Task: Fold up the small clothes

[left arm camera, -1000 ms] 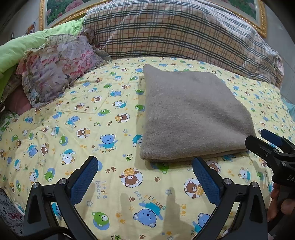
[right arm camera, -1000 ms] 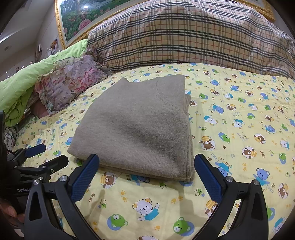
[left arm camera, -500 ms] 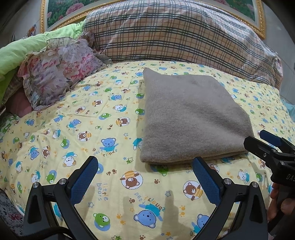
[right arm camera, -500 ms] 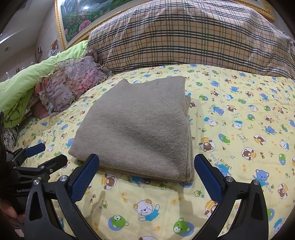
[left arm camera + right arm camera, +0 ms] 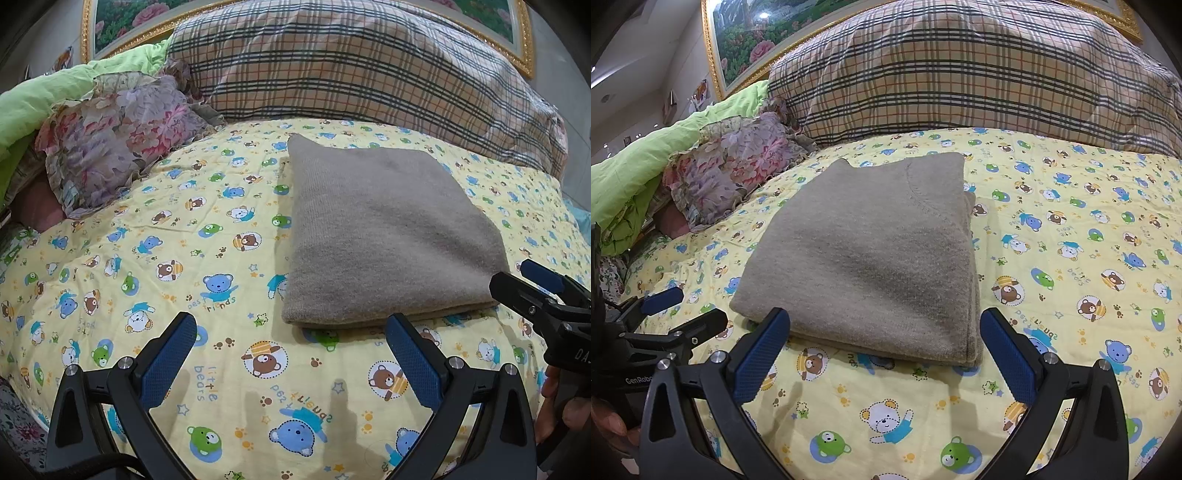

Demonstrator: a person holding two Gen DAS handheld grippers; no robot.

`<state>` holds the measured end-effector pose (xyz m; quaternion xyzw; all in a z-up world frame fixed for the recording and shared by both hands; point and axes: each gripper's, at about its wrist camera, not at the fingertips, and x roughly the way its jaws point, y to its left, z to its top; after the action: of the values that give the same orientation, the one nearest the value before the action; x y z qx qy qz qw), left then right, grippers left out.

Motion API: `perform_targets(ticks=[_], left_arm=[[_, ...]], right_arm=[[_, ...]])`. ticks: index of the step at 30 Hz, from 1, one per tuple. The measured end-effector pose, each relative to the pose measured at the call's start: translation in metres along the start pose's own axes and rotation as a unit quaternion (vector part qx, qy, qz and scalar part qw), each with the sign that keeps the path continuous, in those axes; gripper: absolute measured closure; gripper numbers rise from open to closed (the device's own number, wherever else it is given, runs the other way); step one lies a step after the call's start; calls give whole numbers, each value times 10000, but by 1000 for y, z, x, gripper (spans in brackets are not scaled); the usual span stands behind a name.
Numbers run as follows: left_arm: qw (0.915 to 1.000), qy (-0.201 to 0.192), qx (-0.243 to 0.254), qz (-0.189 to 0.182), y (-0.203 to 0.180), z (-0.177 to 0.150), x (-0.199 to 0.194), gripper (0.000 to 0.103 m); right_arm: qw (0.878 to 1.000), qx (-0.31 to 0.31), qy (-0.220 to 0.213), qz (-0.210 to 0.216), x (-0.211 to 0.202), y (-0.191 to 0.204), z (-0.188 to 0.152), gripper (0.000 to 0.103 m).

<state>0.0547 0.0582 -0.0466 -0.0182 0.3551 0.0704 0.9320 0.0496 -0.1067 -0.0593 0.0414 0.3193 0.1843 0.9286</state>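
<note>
Fingers (image 5: 168, 363) of the left gripper (image 5: 291, 365) stand wide apart with nothing between them, hovering above the bear-print sheet (image 5: 155, 258) just short of the near edge of the folded sweater (image 5: 384, 236); the right gripper (image 5: 886, 363) is likewise spread wide and empty, its blue-padded fingers (image 5: 1006, 360) framing the sweater's near edge without touching it; each gripper shows at the side of the other's view, the right one (image 5: 543, 299) near the sweater's right near corner, the left one (image 5: 665, 321) beside its left near corner, both apart from the cloth. The grey-brown sweater (image 5: 871, 251) lies flat on the bed as a tidy stacked rectangle; its long axis runs away from the grippers toward the plaid pillow (image 5: 960, 70), the layered fold edges facing the cameras and along the right side, a curved seam near the far end. A floral pillow (image 5: 114, 136) and a green blanket (image 5: 646, 162) lie to the left, well apart from it.
</note>
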Motion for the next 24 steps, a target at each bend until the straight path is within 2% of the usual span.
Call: perform_targets(ticks=[24], left_arm=[[10000,6,9,4,-2,0,0,1]], right_arm=[[10000,9,3,10,0,1,0,0]])
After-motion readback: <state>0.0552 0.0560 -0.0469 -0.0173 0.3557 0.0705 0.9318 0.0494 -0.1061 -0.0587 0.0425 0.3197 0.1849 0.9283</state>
